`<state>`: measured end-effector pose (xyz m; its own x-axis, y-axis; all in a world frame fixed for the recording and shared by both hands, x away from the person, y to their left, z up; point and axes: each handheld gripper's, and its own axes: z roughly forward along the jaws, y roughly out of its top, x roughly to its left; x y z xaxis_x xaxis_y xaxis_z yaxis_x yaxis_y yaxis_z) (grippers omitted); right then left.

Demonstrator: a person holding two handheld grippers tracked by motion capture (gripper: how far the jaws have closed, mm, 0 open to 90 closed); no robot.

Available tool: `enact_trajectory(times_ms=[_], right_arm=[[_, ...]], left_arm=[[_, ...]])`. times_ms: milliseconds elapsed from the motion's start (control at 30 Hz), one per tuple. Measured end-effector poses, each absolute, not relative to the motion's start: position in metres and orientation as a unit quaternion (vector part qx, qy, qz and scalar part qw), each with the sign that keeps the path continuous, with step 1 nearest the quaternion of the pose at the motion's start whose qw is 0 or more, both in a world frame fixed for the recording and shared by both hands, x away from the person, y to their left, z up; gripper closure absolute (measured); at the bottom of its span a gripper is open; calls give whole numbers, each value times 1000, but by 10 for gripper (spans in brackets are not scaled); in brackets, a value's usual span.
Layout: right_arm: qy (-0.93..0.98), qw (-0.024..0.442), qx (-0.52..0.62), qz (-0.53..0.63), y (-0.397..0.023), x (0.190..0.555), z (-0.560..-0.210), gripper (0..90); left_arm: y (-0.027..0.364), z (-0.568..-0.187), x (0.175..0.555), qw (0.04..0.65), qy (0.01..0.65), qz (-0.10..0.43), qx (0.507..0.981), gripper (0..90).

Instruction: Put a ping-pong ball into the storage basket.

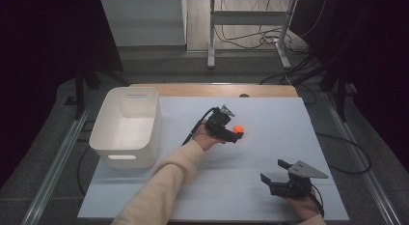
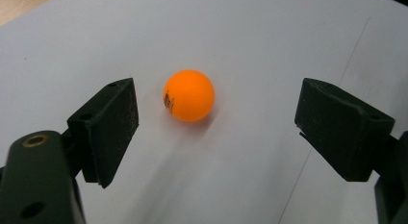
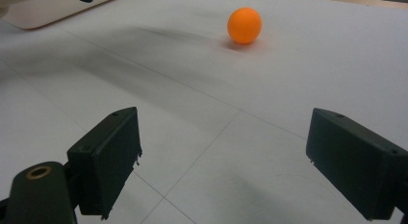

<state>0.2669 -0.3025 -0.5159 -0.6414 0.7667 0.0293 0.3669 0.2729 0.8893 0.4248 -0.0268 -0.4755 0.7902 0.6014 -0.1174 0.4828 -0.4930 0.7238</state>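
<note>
An orange ball point(image 1: 238, 129) lies on the white table sheet point(image 1: 270, 119), a little right of centre. My left gripper point(image 1: 235, 134) is down at the ball, held by a hand in a cream sleeve. In the left gripper view the ball point(image 2: 189, 95) rests on the sheet between the wide-apart jaws of the left gripper point(image 2: 216, 111), nearer the left one and touching neither. My right gripper point(image 1: 272, 170) stands open near the front right of the table. From the right gripper point(image 3: 223, 147) the ball point(image 3: 244, 25) lies well ahead, nothing between the jaws.
A white plastic bin point(image 1: 126, 126) with a handle slot stands at the table's left edge; its wall point(image 3: 43, 15) shows at the top left of the right gripper view. Cables and a metal stand point(image 1: 251, 32) lie on the floor behind the table.
</note>
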Motion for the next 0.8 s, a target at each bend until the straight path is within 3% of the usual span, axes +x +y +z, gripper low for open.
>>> enact_trajectory(times_ms=[800], right_arm=[[772,207,368,475,-303,268,-516,122]], left_arm=[[-44,-501,449,356,334,74,870,162]])
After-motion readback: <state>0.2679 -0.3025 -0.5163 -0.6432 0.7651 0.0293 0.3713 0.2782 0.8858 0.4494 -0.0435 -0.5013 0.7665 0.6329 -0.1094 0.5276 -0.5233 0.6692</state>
